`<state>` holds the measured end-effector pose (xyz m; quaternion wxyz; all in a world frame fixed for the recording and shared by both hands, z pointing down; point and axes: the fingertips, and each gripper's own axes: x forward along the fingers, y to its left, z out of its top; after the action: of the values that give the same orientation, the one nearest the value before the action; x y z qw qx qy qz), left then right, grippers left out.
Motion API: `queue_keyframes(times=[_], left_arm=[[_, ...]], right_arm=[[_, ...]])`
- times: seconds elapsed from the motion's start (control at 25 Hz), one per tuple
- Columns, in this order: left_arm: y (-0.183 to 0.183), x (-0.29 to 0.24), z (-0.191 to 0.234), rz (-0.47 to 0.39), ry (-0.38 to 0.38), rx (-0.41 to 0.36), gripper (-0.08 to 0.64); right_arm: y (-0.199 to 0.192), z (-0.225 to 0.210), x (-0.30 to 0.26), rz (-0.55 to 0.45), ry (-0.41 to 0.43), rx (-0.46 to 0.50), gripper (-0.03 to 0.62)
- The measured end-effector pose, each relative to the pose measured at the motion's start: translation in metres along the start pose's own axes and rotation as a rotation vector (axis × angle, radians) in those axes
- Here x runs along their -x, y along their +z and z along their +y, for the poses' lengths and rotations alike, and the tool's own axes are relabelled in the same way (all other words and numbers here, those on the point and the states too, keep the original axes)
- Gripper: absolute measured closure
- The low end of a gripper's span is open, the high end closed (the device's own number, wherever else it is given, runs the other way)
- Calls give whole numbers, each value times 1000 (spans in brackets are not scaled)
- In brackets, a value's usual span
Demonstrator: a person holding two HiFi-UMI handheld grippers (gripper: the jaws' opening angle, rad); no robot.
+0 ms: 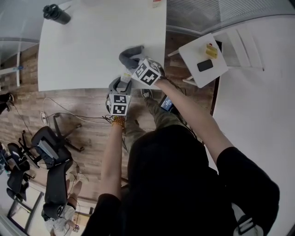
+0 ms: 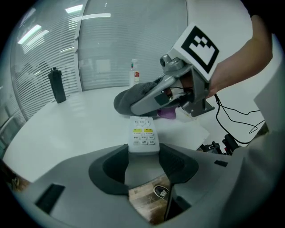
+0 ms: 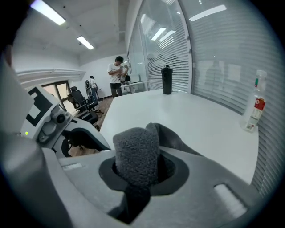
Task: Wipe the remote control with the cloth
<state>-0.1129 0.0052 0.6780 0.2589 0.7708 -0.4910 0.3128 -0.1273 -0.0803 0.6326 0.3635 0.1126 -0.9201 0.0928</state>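
Note:
A white remote control (image 2: 143,136) lies at the near edge of the white table (image 1: 92,41), buttons up. Its near end sits between the jaws of my left gripper (image 2: 143,160), which stand wide, and I see no pad pressing on it. My right gripper (image 3: 138,171) is shut on a grey fleecy cloth (image 3: 136,153), which bulges up between its jaws. In the head view the cloth (image 1: 130,53) rests on the table just beyond the remote (image 1: 126,76). The right gripper (image 2: 151,100) hovers just behind the remote's far end.
A black bottle (image 1: 56,13) stands at the table's far left corner, and a spray bottle (image 3: 253,107) near the blinds. A small white side table (image 1: 191,50) holds a yellow item and a phone. Office chairs (image 1: 50,147) and cables are on the floor at the left.

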Motion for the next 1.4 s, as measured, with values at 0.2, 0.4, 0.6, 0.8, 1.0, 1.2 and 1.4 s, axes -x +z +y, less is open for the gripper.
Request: queue_keyframes(times=[0.2, 0.4, 0.6, 0.8, 1.0, 1.2, 1.4], left_arm=[[-3, 1, -2, 19, 1, 10, 334], [1, -3, -3, 43, -2, 13, 334], [-5, -3, -3, 54, -6, 23, 334], [-3, -1, -1, 51, -6, 11, 336], [-1, -1, -3, 50, -16, 6, 336], [-7, -1, -1, 64, -12, 12, 336], [-1, 0, -2, 55, -22, -2, 334]], right_arm=[[0, 18, 1, 4, -31, 15, 534], [-2, 32, 4, 12, 17, 74, 535], [-4, 60, 4, 21, 113, 44, 535], [16, 103, 27, -94, 423, -48, 535], [50, 13, 62, -239, 101, 70, 534], [6, -48, 33, -74, -34, 58, 535], [-18, -37, 12, 5, -7, 77, 534]])
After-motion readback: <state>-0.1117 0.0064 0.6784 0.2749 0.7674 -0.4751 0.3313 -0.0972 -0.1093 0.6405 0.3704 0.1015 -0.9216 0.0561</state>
